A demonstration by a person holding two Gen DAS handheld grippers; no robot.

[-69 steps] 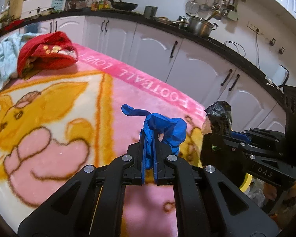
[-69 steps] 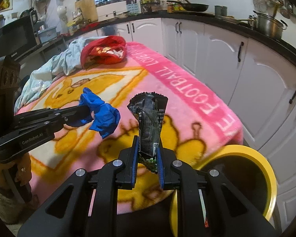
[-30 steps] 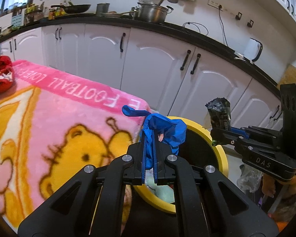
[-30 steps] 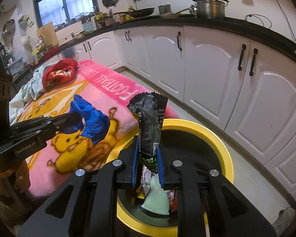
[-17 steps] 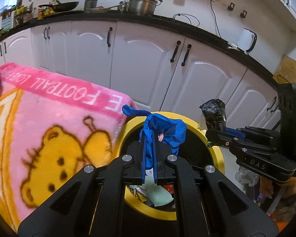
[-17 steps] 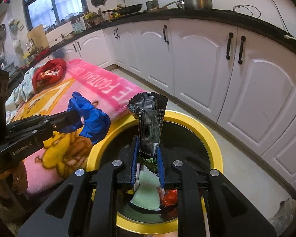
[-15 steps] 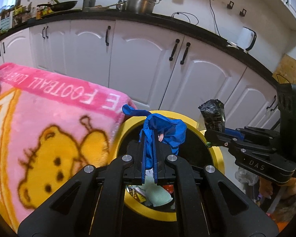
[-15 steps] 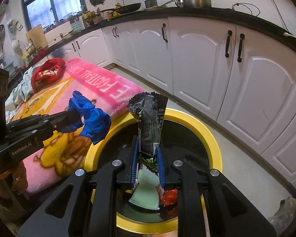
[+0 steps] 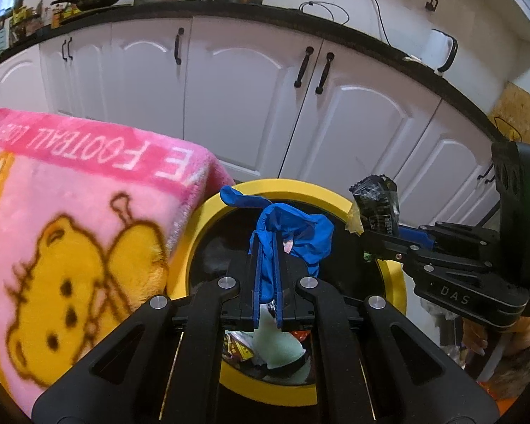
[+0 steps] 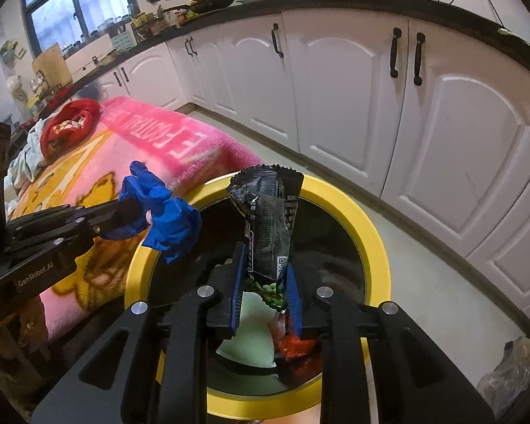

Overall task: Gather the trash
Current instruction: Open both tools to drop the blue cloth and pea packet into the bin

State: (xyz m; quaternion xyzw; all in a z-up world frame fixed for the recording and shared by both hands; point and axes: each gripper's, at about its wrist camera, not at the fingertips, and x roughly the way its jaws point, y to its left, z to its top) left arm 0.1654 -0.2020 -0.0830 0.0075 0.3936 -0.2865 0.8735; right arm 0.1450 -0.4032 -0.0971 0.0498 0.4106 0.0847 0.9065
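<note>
My left gripper point(image 9: 268, 243) is shut on a crumpled blue glove point(image 9: 296, 226) and holds it over the yellow-rimmed bin point(image 9: 300, 194). The glove also shows in the right wrist view point(image 10: 169, 219), at the bin's left rim. My right gripper point(image 10: 265, 265) has its jaws slightly parted around a black snack wrapper point(image 10: 268, 219), which still stands between them above the bin point(image 10: 374, 233). The wrapper shows in the left wrist view point(image 9: 378, 205) at the bin's right rim. The bin holds a pale green sheet point(image 10: 254, 339) and red scraps.
A pink cartoon blanket point(image 9: 70, 219) covers the table left of the bin. Red cloth point(image 10: 70, 123) and pale cloth lie at its far end. White kitchen cabinets point(image 10: 335, 88) stand behind. A plastic bag point(image 10: 508, 381) lies on the floor at right.
Both grippers have moved from above the blanket to over the bin. The right jaws have parted a little around the wrapper. The left still grips the glove.
</note>
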